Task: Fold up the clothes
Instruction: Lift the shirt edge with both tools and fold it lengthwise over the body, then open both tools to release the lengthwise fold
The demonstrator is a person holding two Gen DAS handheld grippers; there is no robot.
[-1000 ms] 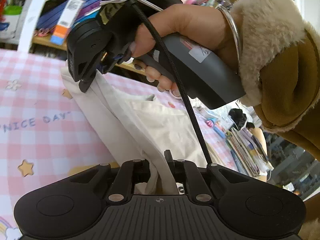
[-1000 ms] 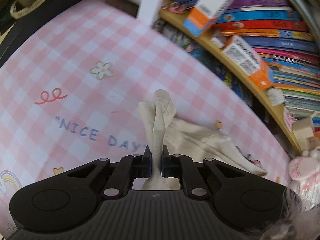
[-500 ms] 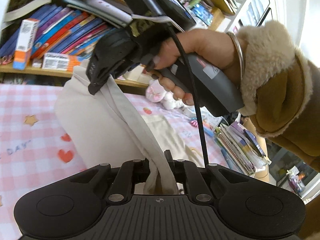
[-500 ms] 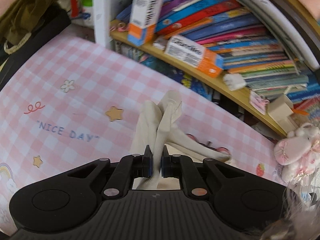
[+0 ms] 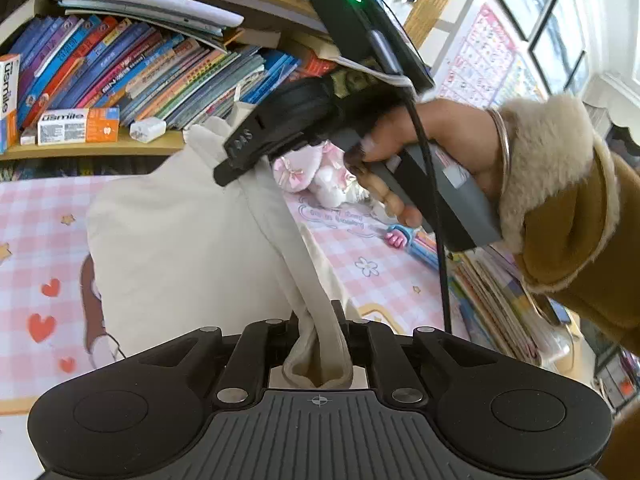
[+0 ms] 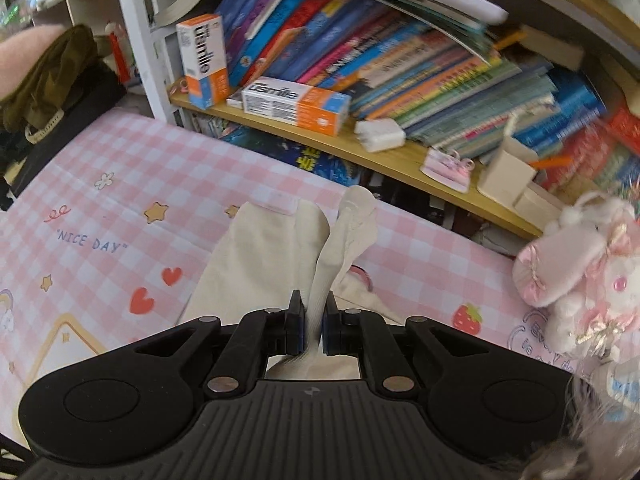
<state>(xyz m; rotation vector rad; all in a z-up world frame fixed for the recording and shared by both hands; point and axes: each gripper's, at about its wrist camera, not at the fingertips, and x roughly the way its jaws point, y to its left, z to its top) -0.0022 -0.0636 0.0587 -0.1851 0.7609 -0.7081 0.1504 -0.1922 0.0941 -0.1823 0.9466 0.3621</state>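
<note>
Left gripper (image 5: 318, 344) clamped on a bunched edge of the cream garment (image 5: 180, 248). The cloth hangs lifted over the pink checked tablecloth (image 6: 120, 168), stretched between both tools. Right gripper (image 6: 314, 330), held in a hand (image 5: 424, 136) with a fleece cuff, pinches another fold. Bookshelf (image 6: 360, 152) behind.

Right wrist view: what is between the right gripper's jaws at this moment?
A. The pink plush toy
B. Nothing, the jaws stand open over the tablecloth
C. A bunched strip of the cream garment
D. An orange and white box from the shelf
C: the right gripper has its jaws closed on a bunched strip of the cream garment, which trails down onto the pink checked tablecloth.
</note>
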